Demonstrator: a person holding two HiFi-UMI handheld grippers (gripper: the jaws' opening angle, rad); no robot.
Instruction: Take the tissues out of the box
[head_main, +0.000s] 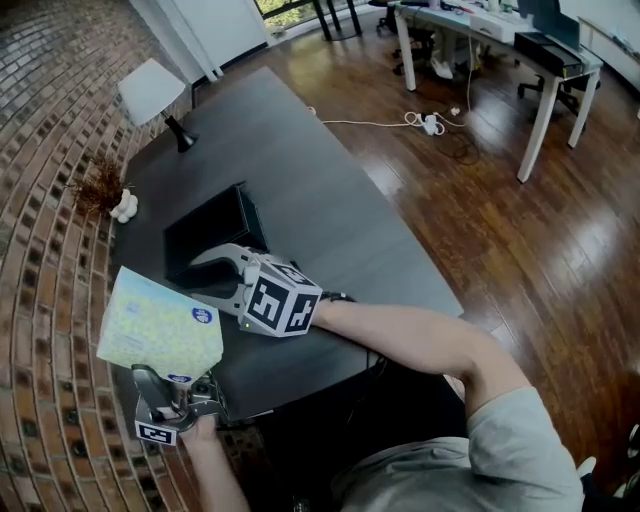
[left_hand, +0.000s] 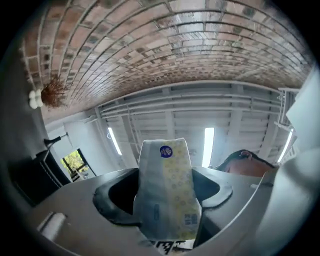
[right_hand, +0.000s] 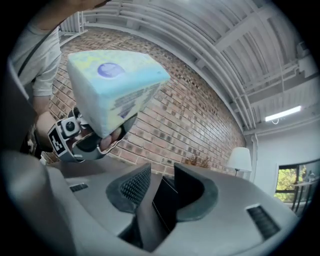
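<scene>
Hands: left hand sits low at the head view's bottom-left, forearm coming up from the frame's lower edge, left gripper tilted upward. Its jaws stand wide and are clamped on the lower end of the tissue pack. The pack is in the air by the counter's near-left edge, apart from the black box. Right arm reaches across the counter, with the right gripper roughly level at the box's near side. Its jaws are narrow with the box's wall between them. It looks pinched, though pad contact is hard to confirm in that dark view. Box stands on the counter.
</scene>
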